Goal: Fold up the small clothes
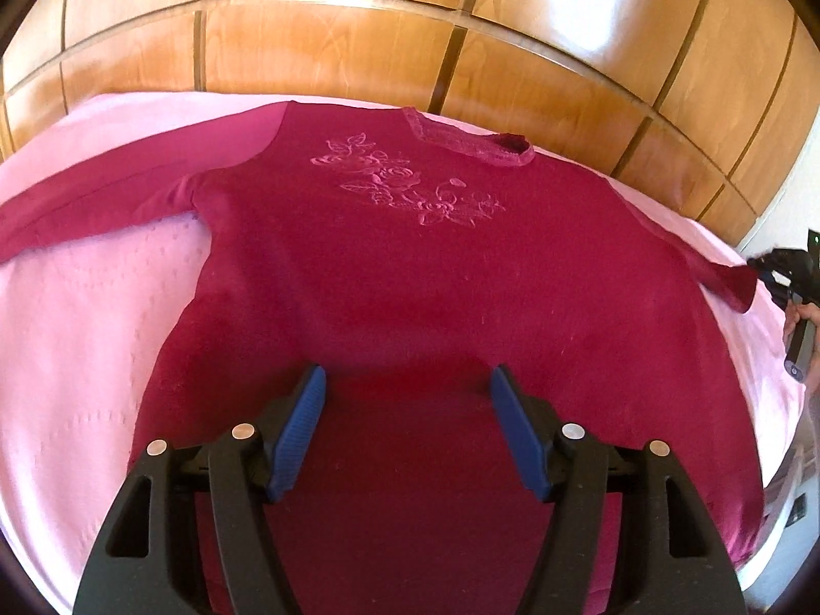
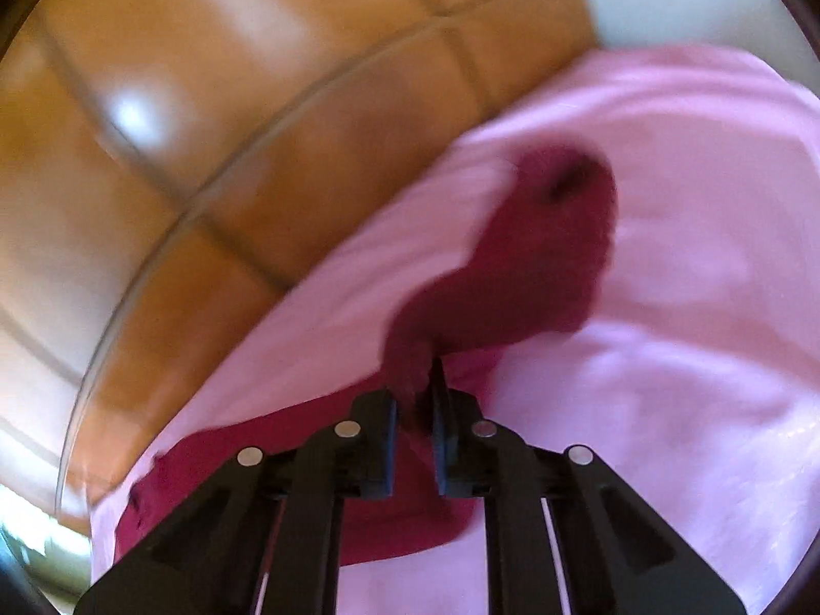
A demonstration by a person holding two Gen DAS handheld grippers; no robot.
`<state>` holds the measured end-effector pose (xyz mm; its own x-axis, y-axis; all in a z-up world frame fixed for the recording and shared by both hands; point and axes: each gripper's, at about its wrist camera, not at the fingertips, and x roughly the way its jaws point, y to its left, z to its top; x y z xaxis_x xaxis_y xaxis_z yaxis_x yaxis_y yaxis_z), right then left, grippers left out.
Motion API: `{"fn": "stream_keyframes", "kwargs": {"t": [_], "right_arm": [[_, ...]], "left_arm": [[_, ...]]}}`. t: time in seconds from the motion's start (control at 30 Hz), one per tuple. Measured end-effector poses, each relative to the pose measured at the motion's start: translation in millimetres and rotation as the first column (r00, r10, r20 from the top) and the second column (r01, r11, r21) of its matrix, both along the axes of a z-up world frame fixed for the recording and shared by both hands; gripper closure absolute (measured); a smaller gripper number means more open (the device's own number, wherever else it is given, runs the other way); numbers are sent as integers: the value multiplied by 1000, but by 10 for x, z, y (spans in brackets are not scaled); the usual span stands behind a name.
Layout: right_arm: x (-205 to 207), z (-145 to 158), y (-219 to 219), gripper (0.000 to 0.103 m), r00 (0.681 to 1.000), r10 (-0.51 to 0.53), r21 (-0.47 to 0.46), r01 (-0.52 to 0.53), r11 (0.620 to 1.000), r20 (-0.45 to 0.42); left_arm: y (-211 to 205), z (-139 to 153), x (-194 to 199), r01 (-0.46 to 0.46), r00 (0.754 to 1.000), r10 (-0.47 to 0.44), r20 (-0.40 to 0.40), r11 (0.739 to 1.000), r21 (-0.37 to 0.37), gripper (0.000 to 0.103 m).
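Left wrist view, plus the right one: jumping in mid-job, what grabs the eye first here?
A crimson top with rose embroidery on its chest lies spread flat across the pink bedspread, its neckline toward the glossy wooden headboard. The left gripper hovers over the hem, jaws open and empty. The right gripper has its jaws pinched on the sleeve.

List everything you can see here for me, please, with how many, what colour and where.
long-sleeved top: one, dark magenta with embroidered roses, spread flat on the bed cover
bed cover: one, pale pink, under the top
wooden panelling: glossy brown, behind the bed
left gripper: one, black with blue pads, open above the top's lower part
right gripper: one, black, shut on the top's right sleeve
hand: one, holding the right gripper at the far right edge
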<state>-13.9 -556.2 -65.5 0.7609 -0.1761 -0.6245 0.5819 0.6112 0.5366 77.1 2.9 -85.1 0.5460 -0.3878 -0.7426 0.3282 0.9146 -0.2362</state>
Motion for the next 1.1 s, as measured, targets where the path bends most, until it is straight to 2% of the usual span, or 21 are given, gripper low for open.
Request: {"fn": "stream_keyframes", "kwargs": {"t": [0.13, 0.2, 0.33, 0.53, 0.63, 0.7, 0.83, 0.93, 1.0, 1.1], "right_arm": [[394, 209, 631, 94, 986, 164, -34, -163, 986, 34], [604, 260, 1016, 95, 966, 255, -41, -254, 966, 46], [1051, 237, 1803, 95, 909, 416, -40, -414, 909, 44], [1577, 5, 2907, 95, 800, 599, -38, -600, 799, -28], [1734, -91, 3148, 95, 761, 646, -35, -648, 761, -55], [1846, -130, 3219, 89, 744, 665, -35, -668, 744, -62], [1723, -21, 3227, 52, 739, 673, -35, -673, 739, -5], [1454, 92, 3021, 45, 755, 654, -23, -654, 757, 55], [1258, 119, 2814, 33, 779, 618, -8, -621, 784, 105], [931, 103, 2384, 25, 826, 531, 79, -552, 830, 191]], "left_arm": [[50, 46, 43, -9, 1000, 8, -18, 999, -41, 38], [70, 70, 71, -10, 1000, 9, -27, 998, -63, 38], [91, 126, 131, -2, 999, -3, -45, 994, -109, 47], [91, 195, 251, 12, 997, -24, -69, 984, -176, 47], [95, 246, 372, 3, 996, -24, -88, 974, -226, 47], [95, 283, 474, -7, 994, -22, -103, 963, -269, 47], [57, 332, 691, -26, 991, -19, -133, 946, -322, 47], [-29, 339, 882, -36, 989, -14, -149, 944, -327, 47], [-110, 318, 1018, -42, 984, -18, -175, 941, -335, 47], [-268, 256, 1215, -52, 975, -27, -220, 938, -343, 47]]}}
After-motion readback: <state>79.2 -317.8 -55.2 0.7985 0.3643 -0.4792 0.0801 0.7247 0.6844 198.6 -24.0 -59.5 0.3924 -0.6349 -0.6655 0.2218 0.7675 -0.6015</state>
